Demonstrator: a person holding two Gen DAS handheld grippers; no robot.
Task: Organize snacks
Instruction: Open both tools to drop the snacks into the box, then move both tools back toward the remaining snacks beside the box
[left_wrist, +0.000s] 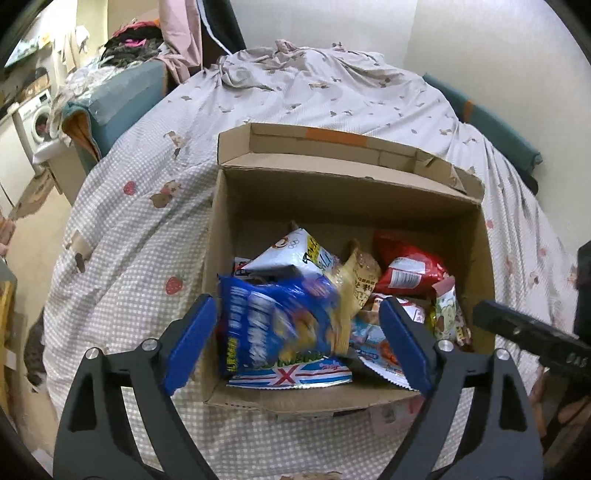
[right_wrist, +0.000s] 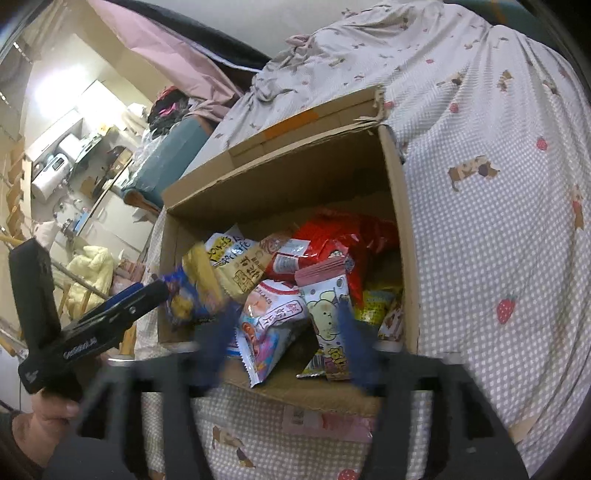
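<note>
While blurred, right gripper (right_wrist: 288, 332) gapes | left gripper (left_wrist: 297, 343) spread, blue bag (left_wrist: 280, 325) smeared

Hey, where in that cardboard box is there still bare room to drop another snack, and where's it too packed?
Inside the cardboard box, bare floor shows along the far wall, behind the white pack and left of the red bag. The near half is crowded: the blue bag and overlapping packets reach the front wall. Outside, the checked bedspread left of the box lies free.

My bed (left_wrist: 147, 236) in checked, strawberry-print sheet, open cardboard box (left_wrist: 369, 201) of snacks resting on it, rumpled bedding (left_wrist: 295, 62) beyond
</note>
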